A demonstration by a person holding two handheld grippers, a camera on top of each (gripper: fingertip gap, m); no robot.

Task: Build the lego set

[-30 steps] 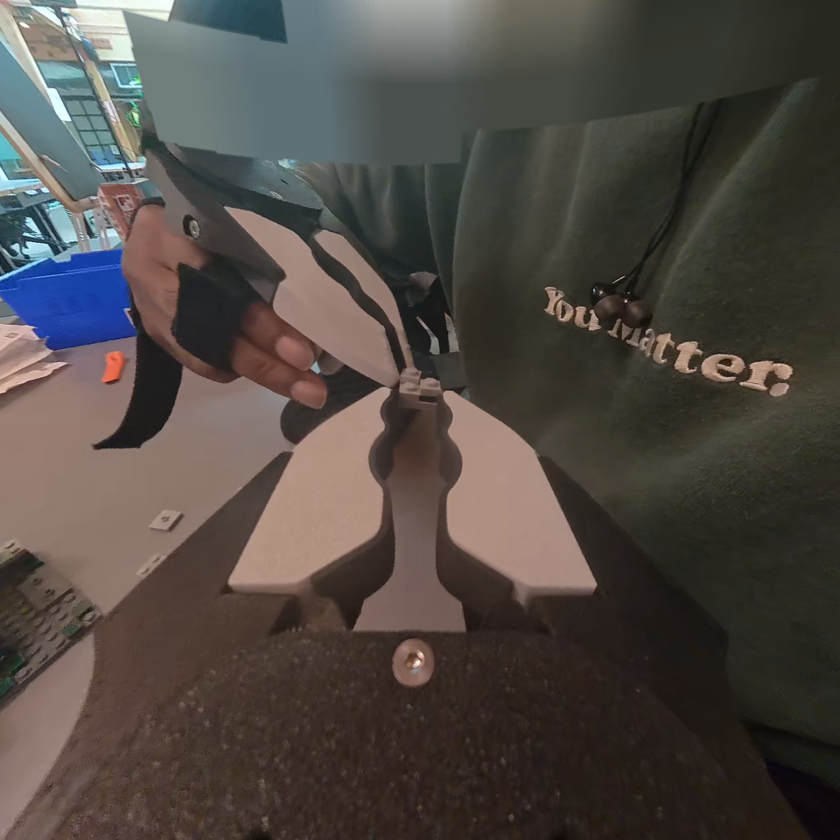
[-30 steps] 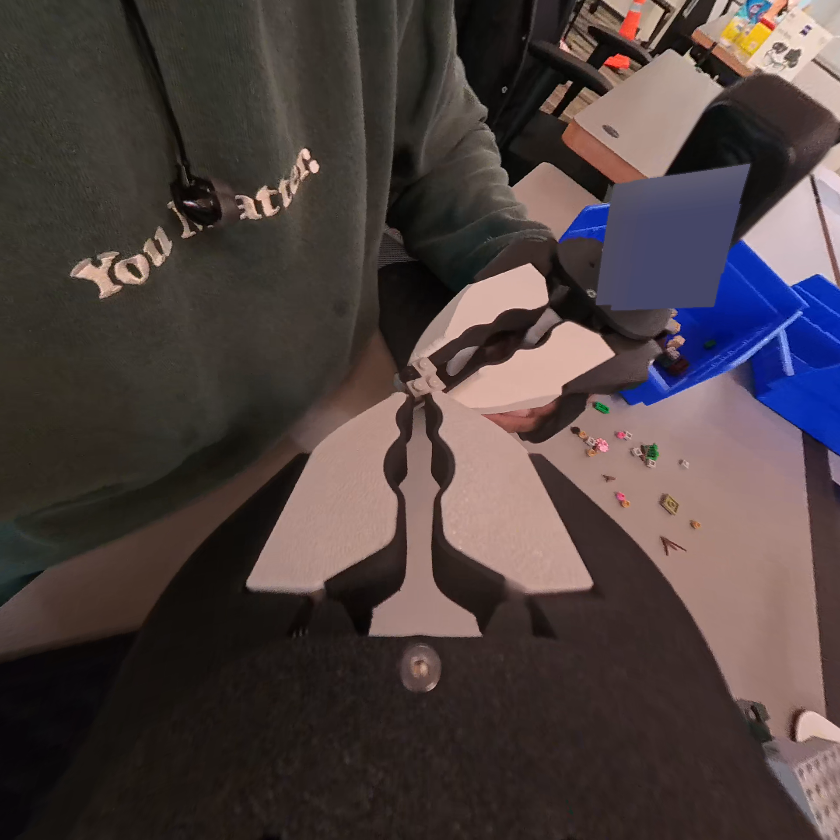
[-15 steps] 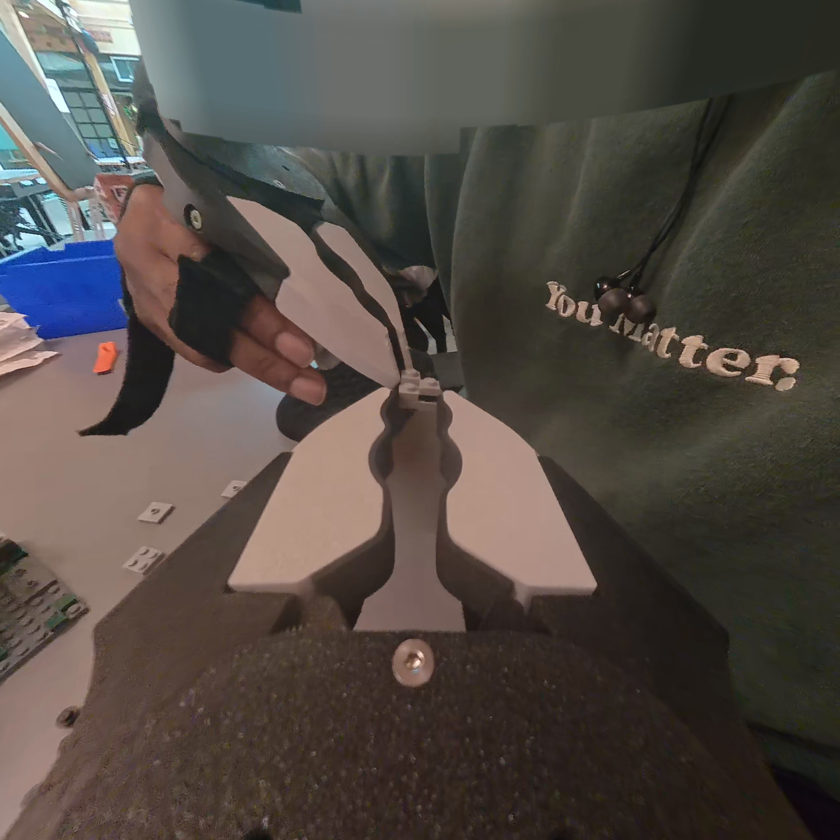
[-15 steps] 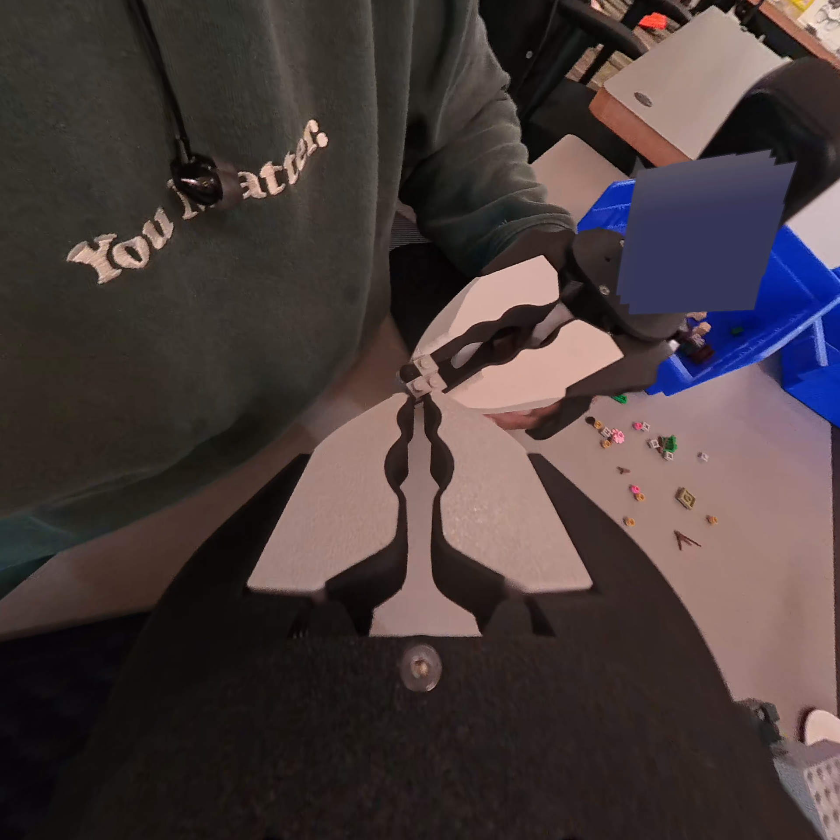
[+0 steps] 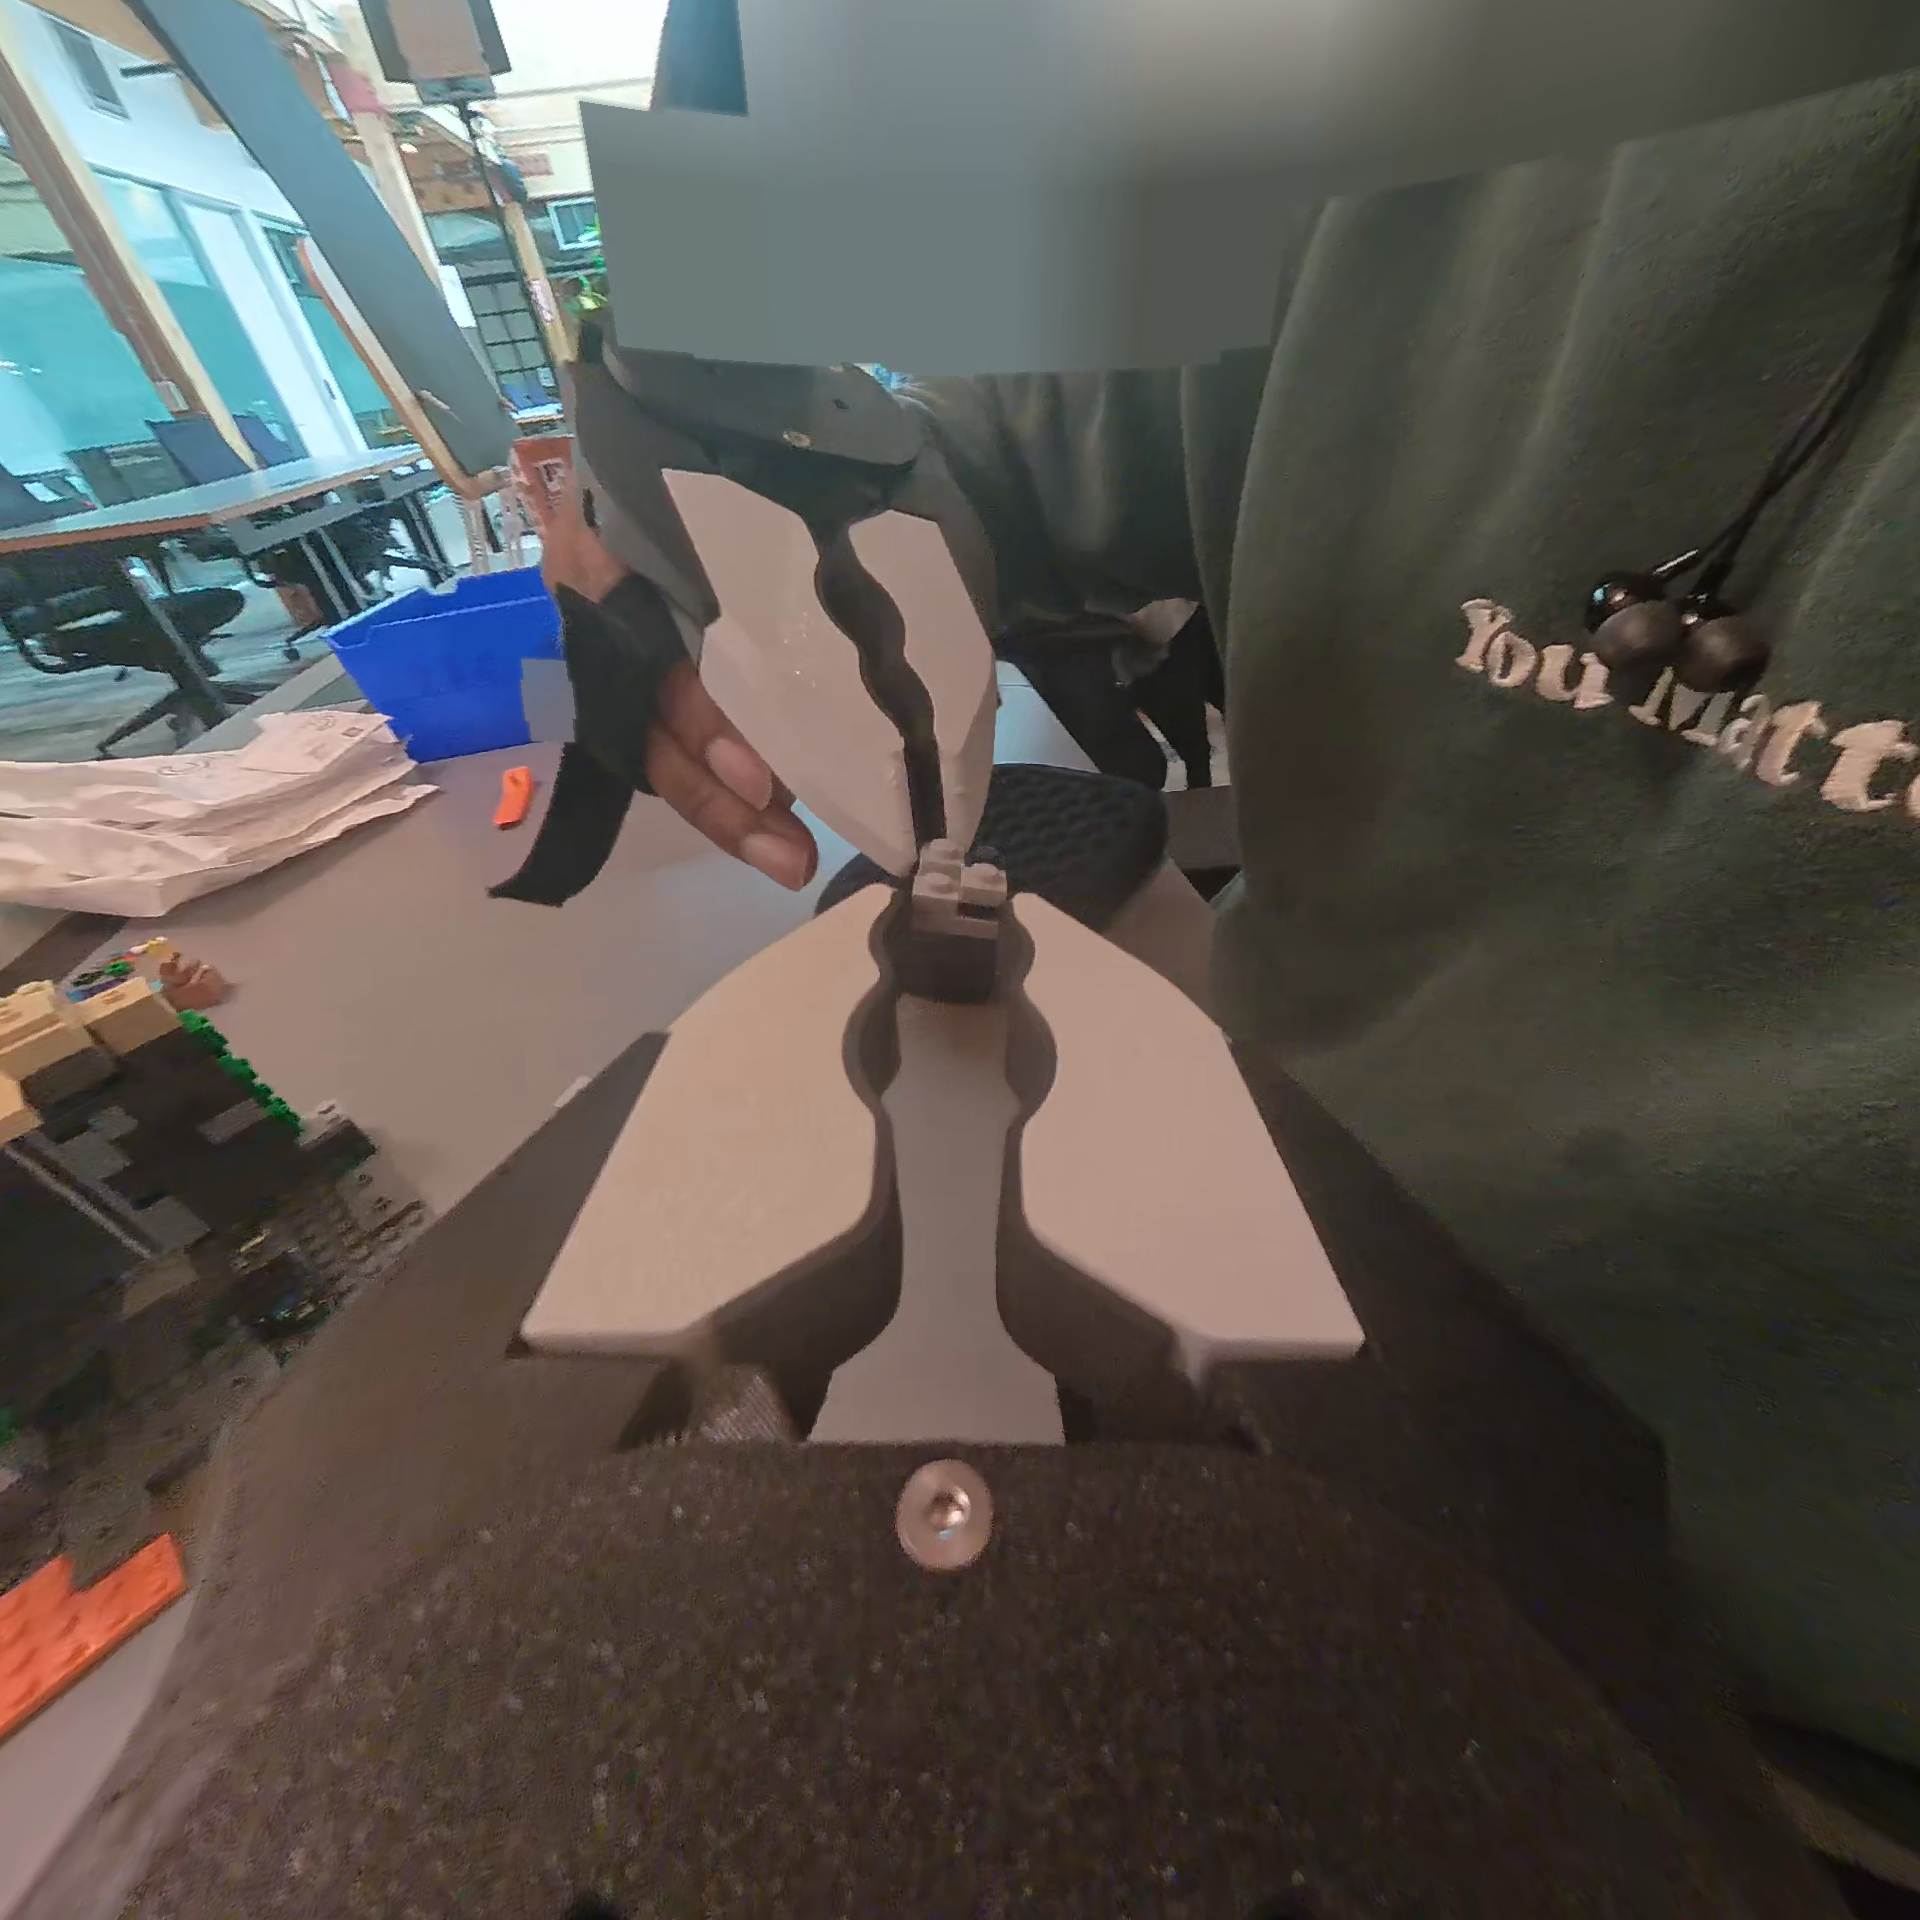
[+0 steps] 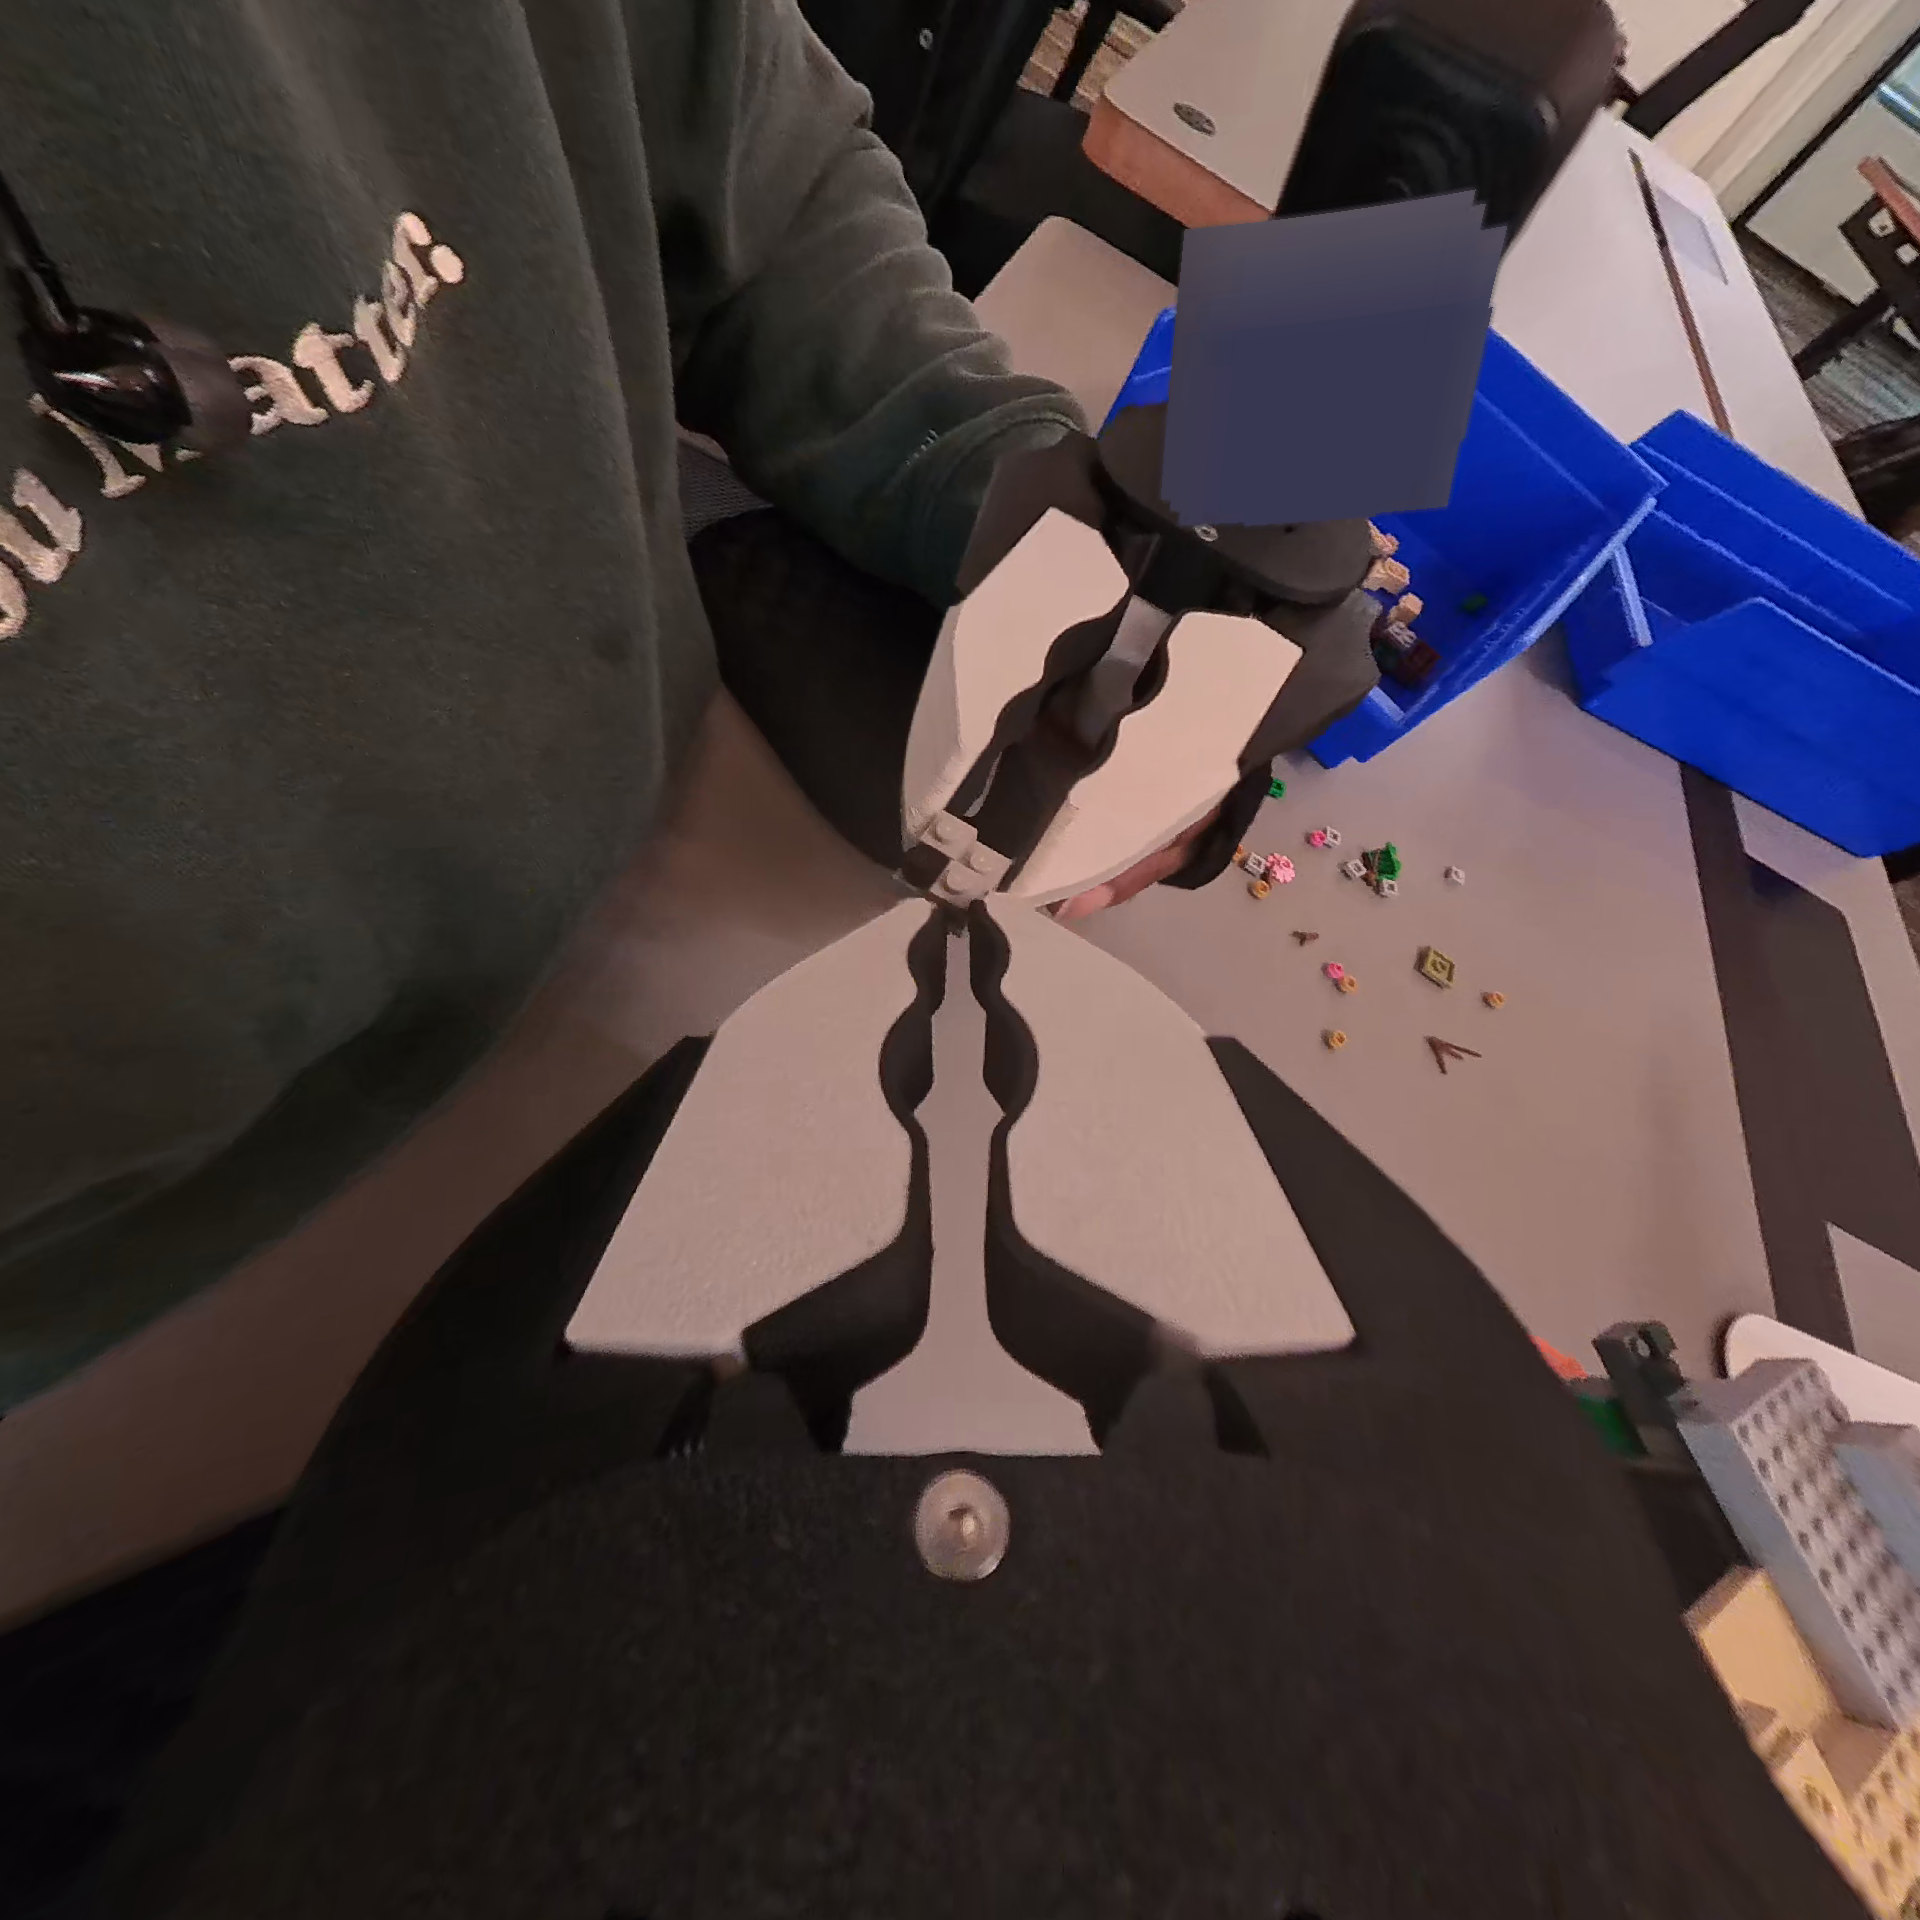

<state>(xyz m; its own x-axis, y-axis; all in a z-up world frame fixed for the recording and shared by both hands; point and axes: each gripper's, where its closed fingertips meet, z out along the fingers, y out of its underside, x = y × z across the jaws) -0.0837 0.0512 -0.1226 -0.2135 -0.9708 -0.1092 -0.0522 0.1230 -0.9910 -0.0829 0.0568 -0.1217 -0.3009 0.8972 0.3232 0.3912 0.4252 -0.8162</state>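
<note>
Both grippers' jaws closed on grey brick assembly (image 5: pixel 951 914)

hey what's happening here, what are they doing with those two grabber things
A person in a green sweatshirt holds a claw in each hand, up in front of the chest. The left claw is shut on a small grey lego piece, and the right claw pinches it from the opposite side, tip to tip. A partly built lego model and loose pieces lie on the table.
</note>
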